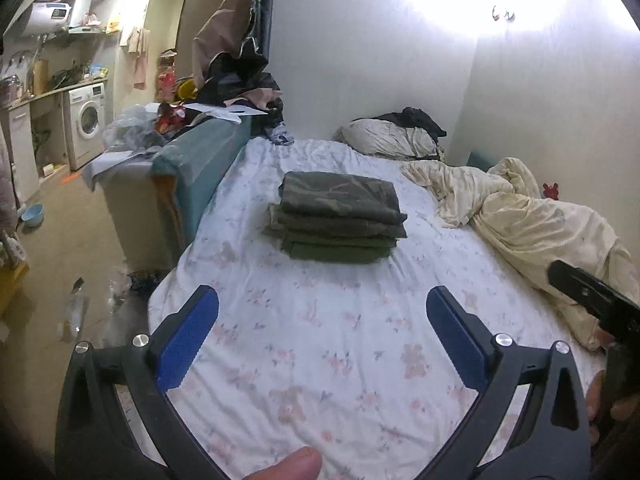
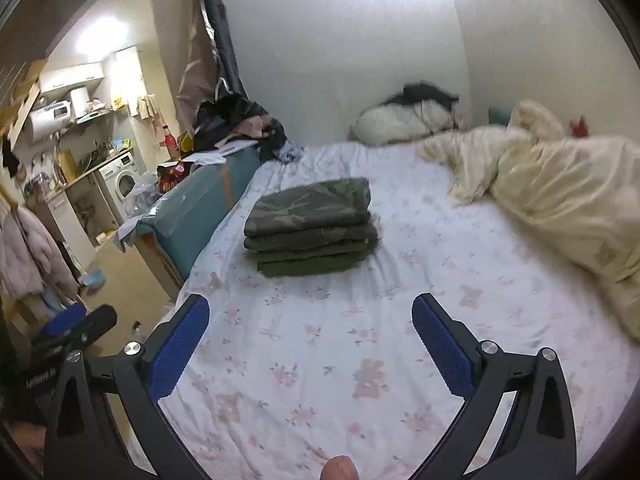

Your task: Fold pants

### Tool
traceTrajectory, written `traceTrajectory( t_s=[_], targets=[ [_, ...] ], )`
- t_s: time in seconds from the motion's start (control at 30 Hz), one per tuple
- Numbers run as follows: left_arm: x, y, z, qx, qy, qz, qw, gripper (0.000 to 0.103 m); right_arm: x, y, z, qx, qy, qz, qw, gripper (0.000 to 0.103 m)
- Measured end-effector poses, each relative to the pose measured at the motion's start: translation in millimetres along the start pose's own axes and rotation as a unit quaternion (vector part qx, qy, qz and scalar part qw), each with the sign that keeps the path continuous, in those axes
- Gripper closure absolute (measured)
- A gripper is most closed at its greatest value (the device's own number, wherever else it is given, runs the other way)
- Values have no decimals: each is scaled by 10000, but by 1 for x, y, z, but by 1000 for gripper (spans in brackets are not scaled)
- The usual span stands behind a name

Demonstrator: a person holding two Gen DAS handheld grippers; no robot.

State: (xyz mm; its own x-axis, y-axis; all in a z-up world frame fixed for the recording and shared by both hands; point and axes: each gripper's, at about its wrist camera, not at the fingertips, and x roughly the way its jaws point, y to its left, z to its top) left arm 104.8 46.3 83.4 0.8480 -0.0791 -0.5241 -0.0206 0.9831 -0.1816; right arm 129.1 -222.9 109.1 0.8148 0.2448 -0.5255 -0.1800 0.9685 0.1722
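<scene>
Both tools, left tool (image 1: 322, 308) and right tool (image 2: 311, 316), stand released, empty; folded pants (image 1: 340, 216) rest mid-bed (image 1: 360, 360). Folding appears complete; next: retreat.

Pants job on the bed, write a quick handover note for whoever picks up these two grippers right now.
Left gripper: open, empty, above the floral sheet.
Right gripper: open, empty, alongside it.
Pants: folded into a neat green camouflage stack mid-bed, nothing touching them.
Done: the fold looks finished.
Left: I see no unfolded pants; perhaps only check the stack's edges.
</scene>
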Motion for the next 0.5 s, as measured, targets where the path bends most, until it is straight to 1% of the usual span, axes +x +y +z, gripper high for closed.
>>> traceTrajectory(
  t_s=[0.1, 0.17, 0.23, 0.3, 0.37, 0.43, 0.5],
  targets=[
    [-14, 3, -15, 2, 45, -25, 10000, 0, -18, 7, -21, -75, -108, -96, 9999, 0],
    [-20, 8, -31, -40, 21, -119, 9999, 0, -23, 10, -39, -126, -62, -160, 9998, 0],
    [-20, 10, -48, 54, -15, 46, 10000, 0, -23, 10, -59, -96, -79, -123, 9998, 0],
    [-14, 10, -64, 164, 52, 251, 9995, 0, -17, 6, -77, 23, -37, -146, 9999, 0],
    [-10, 11, -75, 177, 131, 71, 9997, 0, -13, 4, -89, 136, 48, -128, 9998, 0],
    [-5, 12, -78, 37, 184, 82, 9998, 0, -9, -2, -99, 388, 116, -116, 9991, 0],
    [3, 8, -80, 111, 270, 88, 9995, 0, -4, -8, -106, 566, 139, -64, 9983, 0]
  ],
)
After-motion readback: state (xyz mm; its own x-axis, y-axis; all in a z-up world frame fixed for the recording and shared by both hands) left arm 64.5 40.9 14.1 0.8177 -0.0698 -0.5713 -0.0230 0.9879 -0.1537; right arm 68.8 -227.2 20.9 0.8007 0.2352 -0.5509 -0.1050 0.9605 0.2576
